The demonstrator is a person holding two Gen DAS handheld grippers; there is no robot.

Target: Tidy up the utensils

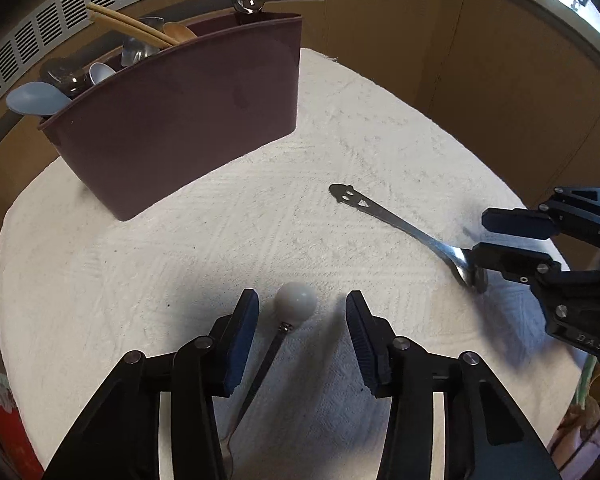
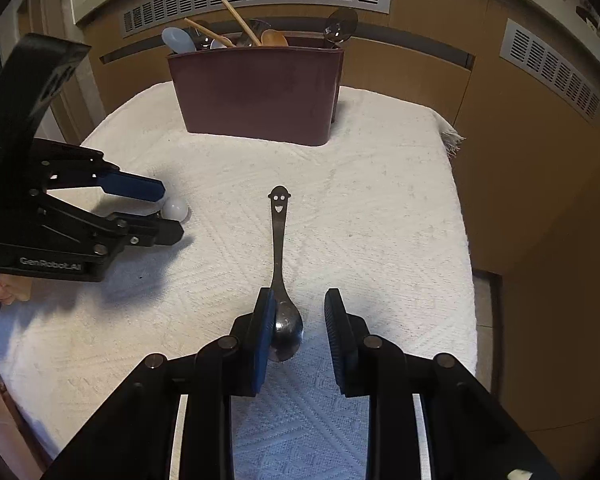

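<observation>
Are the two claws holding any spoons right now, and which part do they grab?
Neither holds anything. The left gripper is open around the white-knobbed utensil; the right gripper is open around the smiley spoon bowl.

My right gripper (image 2: 298, 322) hangs low over the white cloth (image 2: 380, 208) with its jaws spread apart. The steel spoon (image 2: 281, 280) lies between them, bowl toward me, its left edge against my left finger pad (image 2: 265, 332); the right pad stands clear of it. The handle runs straight away from me and ends in a cut-out smiling face. Off to the left, my left gripper (image 2: 168, 216) sits with its 2 fingers parted around a white ball-ended utensil (image 2: 175, 210). At the far edge of the cloth stands the maroon caddy (image 2: 256, 92), holding spoons and 2 wooden chopsticks (image 2: 240, 22).
</observation>
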